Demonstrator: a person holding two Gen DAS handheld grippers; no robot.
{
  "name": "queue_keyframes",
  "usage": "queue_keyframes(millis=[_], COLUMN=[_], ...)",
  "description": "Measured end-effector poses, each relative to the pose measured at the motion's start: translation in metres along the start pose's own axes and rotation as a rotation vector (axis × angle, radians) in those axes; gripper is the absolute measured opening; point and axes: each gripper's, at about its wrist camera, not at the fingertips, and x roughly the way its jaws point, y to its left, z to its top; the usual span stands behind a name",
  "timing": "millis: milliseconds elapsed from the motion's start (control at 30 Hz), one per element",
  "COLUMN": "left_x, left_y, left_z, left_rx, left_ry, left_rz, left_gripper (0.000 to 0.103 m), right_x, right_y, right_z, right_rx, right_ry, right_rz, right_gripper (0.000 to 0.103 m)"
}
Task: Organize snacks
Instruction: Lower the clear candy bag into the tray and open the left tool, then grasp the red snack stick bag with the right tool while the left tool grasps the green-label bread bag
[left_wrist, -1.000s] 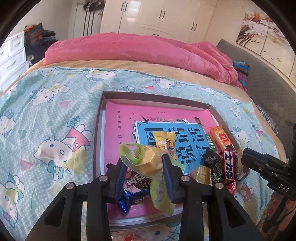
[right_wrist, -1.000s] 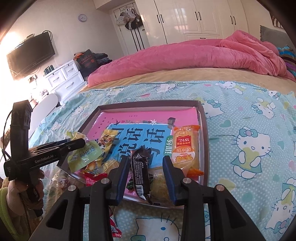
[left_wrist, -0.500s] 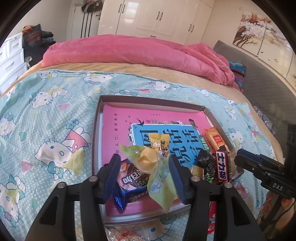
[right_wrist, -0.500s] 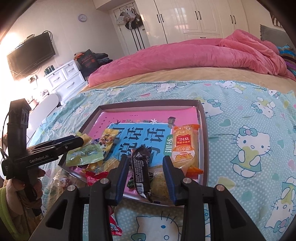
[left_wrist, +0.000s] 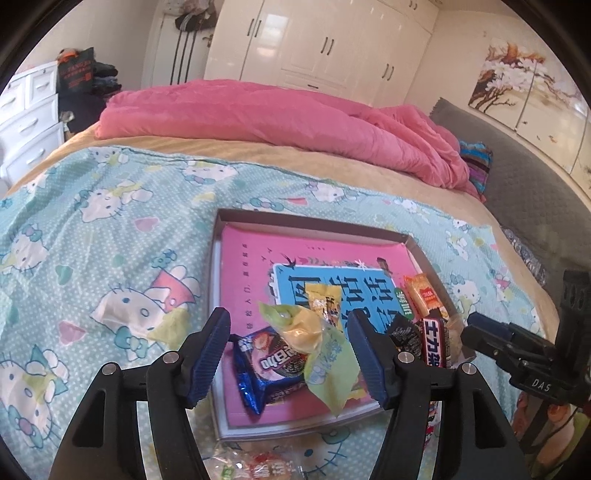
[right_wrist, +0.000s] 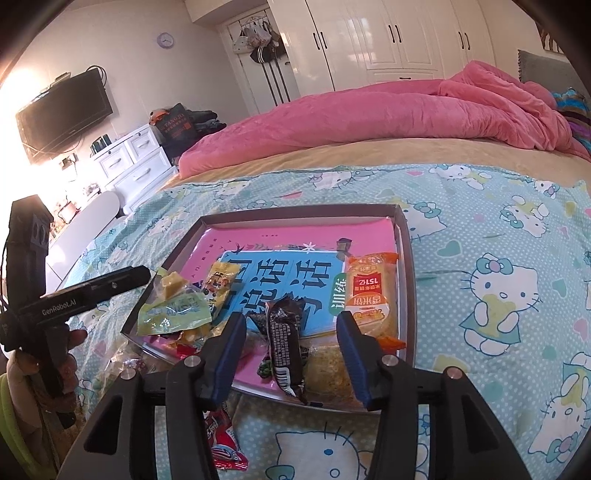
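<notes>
The left hand-held gripper (left_wrist: 288, 354) is being opened around the green snack packet (left_wrist: 317, 354) in the tray (left_wrist: 314, 221), where it could be snagged and dragged out by a pad.

right gripper (right_wrist: 291, 350): jaws opening, pads clear of black snack bar (right_wrist: 284, 343) between them | bar: tray (right_wrist: 404, 266) near edge | orange packet (right_wrist: 371, 288): tray right edge | left gripper (right_wrist: 146, 273): over tray left edge, above green packet (right_wrist: 173, 314)

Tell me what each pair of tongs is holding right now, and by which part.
Nothing is held. The left tongs are opening around the green-yellow packet, the right tongs around the black snack bar; both lie released in the tray.
</notes>
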Motion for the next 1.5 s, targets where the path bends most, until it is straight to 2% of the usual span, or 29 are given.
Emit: queue_keyframes(millis=[367, 900, 1000, 1300, 1500], left_x=[-0.012, -0.018, -0.02, -0.03, -0.031], left_y=[0.01, -0.002, -0.003, -0.001, 0.006], left_z=[-0.004, -0.022, -0.026, -0.033, -0.044], left_rx=[-0.048, -0.001, 0.002, 0.001, -0.034], left_ry=[0.021, 0.112, 0.126, 0.139, 0.185], left_rz=[-0.008, 0.028, 0.029, 0.049, 0.069], left_gripper=[0.068, 0.068, 0.068, 0.068, 0.068], right_x=[-0.005, -0.019, -0.019, -0.019, -0.008], right_y=[0.011, 0.029, 0.034, 0.05, 0.049], right_z=[-0.002, -0.01, -0.015, -0.027, -0.046], right_rx=[-0.022, -0.063, -0.075, -0.112, -0.084], right_ry=[-0.005, 0.006, 0.026, 0.071, 0.179], right_rz=[0.032, 0.07, 0.083, 0.102, 0.097], right_gripper=[0.055, 0.057, 0.063, 0.064, 0.064])
